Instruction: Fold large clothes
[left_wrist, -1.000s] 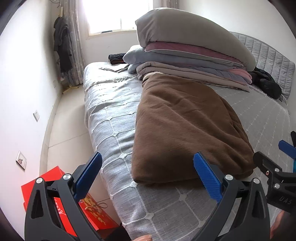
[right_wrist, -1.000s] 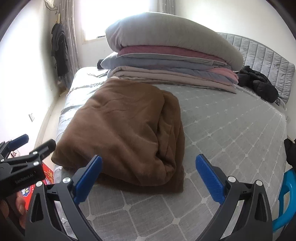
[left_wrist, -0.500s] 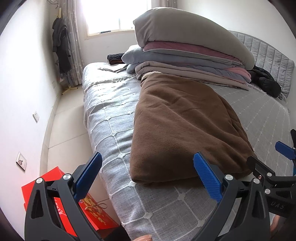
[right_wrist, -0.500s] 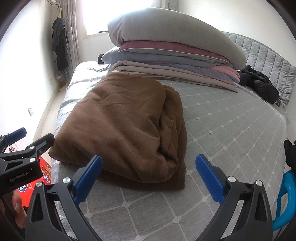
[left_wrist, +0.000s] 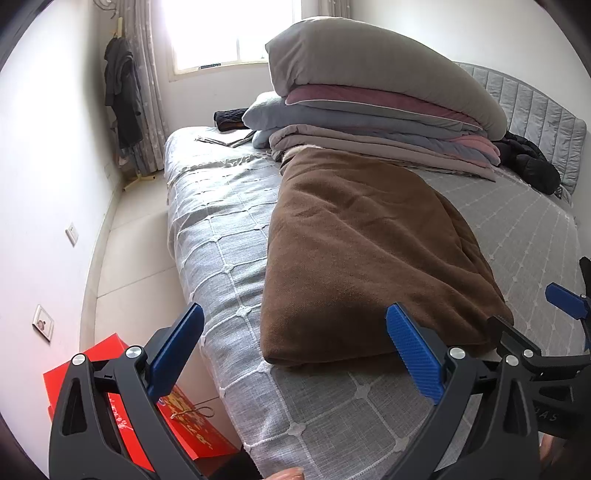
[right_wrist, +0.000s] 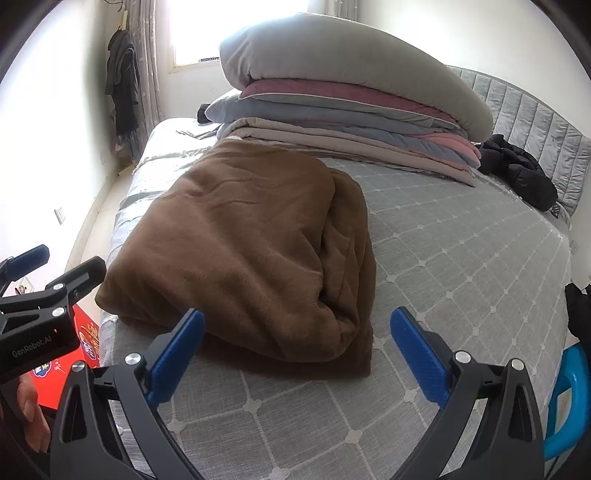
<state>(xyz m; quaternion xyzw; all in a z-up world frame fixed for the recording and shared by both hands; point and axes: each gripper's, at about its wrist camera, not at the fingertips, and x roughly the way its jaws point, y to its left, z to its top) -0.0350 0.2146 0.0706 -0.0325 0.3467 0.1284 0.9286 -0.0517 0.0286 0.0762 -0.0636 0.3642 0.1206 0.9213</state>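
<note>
The brown blanket (left_wrist: 362, 251) lies on the gray bed (left_wrist: 221, 236), folded into a thick, long shape. It is right in front of me, past the tips of both my grippers. Its long side runs away from me, toward the pile of folded bedding (left_wrist: 373, 110) at the far end. Its near short end faces me.

My left gripper (left_wrist: 295, 354) is wide open and holds nothing. It sits by the blanket's near left corner. My right gripper (right_wrist: 299, 354) is wide open too, and empty. It sits by the near right corner, where the thick layers show. Both look about as close. I think each one should grab its own near corner next.
</note>
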